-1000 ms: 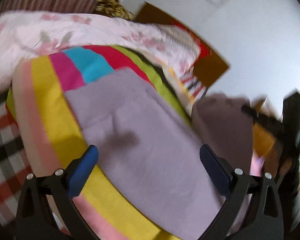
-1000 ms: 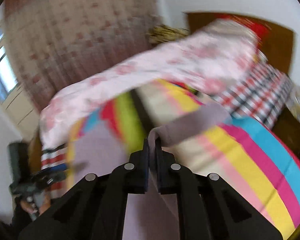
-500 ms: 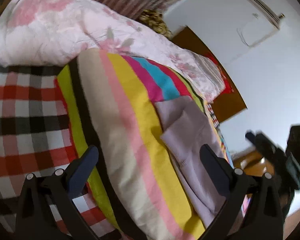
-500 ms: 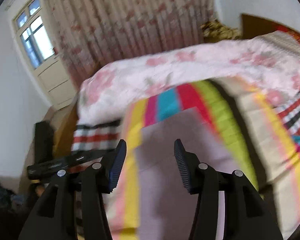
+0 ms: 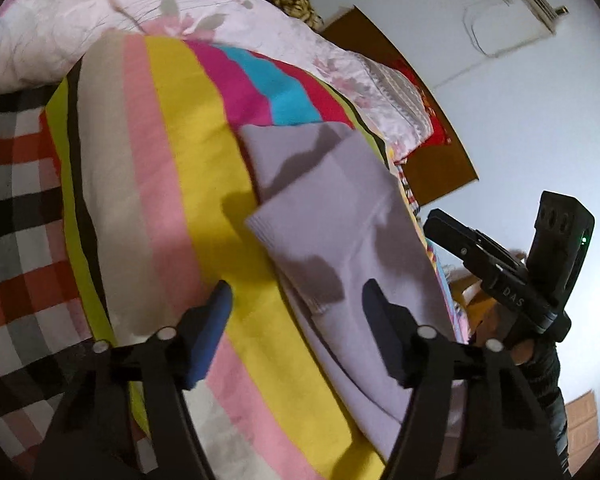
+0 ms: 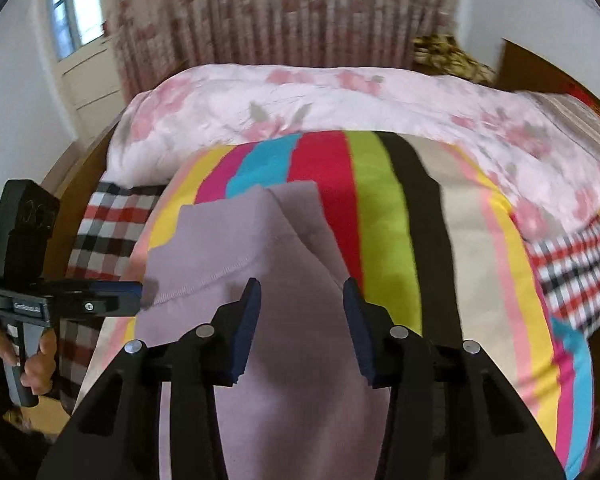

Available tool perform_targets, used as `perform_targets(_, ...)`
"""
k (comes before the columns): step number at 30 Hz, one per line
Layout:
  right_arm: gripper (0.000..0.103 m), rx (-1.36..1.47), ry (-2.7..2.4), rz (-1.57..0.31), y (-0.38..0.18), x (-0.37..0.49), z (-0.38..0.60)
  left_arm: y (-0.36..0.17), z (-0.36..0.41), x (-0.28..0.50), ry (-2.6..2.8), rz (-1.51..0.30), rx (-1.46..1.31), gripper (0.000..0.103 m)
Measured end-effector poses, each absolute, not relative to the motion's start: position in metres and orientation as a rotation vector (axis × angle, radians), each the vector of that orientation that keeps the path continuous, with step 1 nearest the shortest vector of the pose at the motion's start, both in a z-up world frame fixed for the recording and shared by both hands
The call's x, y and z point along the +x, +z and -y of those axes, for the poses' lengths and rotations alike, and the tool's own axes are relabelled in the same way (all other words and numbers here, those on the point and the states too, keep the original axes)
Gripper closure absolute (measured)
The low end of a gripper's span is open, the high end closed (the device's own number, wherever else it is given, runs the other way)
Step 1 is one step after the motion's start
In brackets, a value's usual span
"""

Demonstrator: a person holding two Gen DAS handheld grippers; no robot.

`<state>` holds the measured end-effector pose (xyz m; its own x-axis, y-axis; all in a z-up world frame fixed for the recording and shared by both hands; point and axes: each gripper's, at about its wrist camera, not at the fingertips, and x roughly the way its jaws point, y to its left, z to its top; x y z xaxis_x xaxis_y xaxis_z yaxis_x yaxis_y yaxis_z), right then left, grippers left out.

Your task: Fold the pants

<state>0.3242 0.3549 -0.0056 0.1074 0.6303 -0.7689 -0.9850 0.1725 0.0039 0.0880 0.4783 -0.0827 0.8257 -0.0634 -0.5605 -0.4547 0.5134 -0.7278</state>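
Left tool (image 5: 296,308) narrowed but still open, right tool (image 6: 300,308) open over pants (image 6: 236,236), nothing held

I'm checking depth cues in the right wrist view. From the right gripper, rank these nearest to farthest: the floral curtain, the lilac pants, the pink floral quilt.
From the right gripper, in the right wrist view:
1. Lilac pants: directly under and just ahead of the open fingers, on the striped blanket.
2. Pink floral quilt: beyond the blanket, across the bed.
3. Floral curtain: at the back wall, behind the quilt.

Striped blanket (image 6: 384,216) btwn floral quilt (image 6: 340,100) & plaid sheet (image 5: 8,208).
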Motion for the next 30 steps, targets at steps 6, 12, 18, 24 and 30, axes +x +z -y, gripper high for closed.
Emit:
perform_targets(6,0.067,-0.674,1.363,-0.751,-0.014,0.323,-0.381,-0.084,-0.482,0.094,0.273,-0.537,-1.04,0.038)
perform_targets(12,0.082,-0.715,1.358,-0.756,-0.025,0.322,-0.392,-0.088,-0.486,0.103,0.299,-0.532,-1.064,0.041)
perform_targets(18,0.098,-0.685,1.326,-0.69,-0.027,0.314,-0.378,-0.089,-0.484,0.094,0.297,-0.502,-1.068,0.095)
perform_targets(24,0.098,-0.662,1.302,-0.651,-0.022,0.306,-0.371,-0.049,-0.459,0.092,0.349,-0.487,-0.864,0.096)
perform_targets(30,0.099,-0.626,1.286,-0.676,-0.023,0.309,-0.369,-0.026,-0.438,0.117,0.434,-0.626,-0.613,0.094)
